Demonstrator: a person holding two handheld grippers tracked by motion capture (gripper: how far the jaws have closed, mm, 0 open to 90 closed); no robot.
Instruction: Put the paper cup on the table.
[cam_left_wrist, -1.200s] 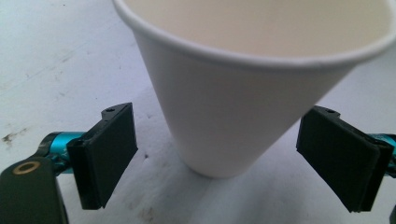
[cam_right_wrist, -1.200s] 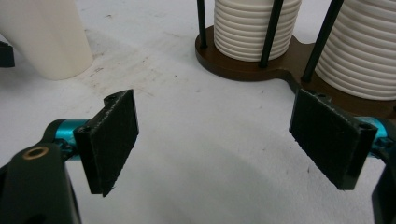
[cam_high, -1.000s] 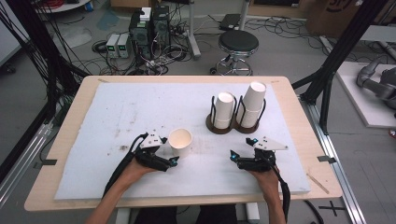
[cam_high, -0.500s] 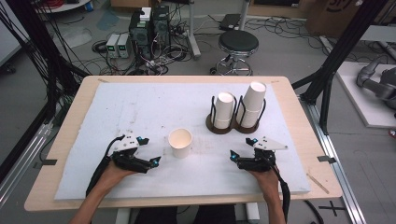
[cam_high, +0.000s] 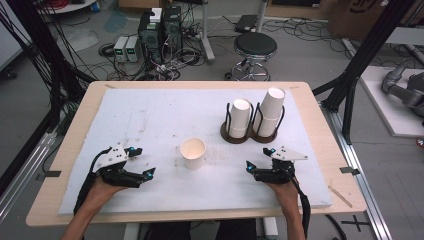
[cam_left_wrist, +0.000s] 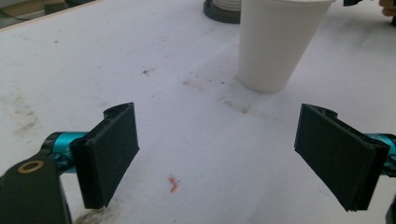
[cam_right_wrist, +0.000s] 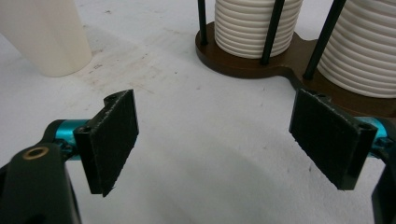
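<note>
Jaws of left tool (cam_high: 148, 173) and right tool (cam_high: 248, 167) gape empty, either side of upright white paper cup (cam_high: 193, 153) on worktop (cam_high: 150, 115)

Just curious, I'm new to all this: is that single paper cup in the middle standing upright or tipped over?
Upright. The paper cup stands on its narrow base on the white mat, open mouth facing up.

The high view looked forward and down from above the table's (cam_high: 320, 125) near edge. Both gripper views sat low, close to the surface, each catching the paper cup (cam_high: 193, 152) seen from above
</note>
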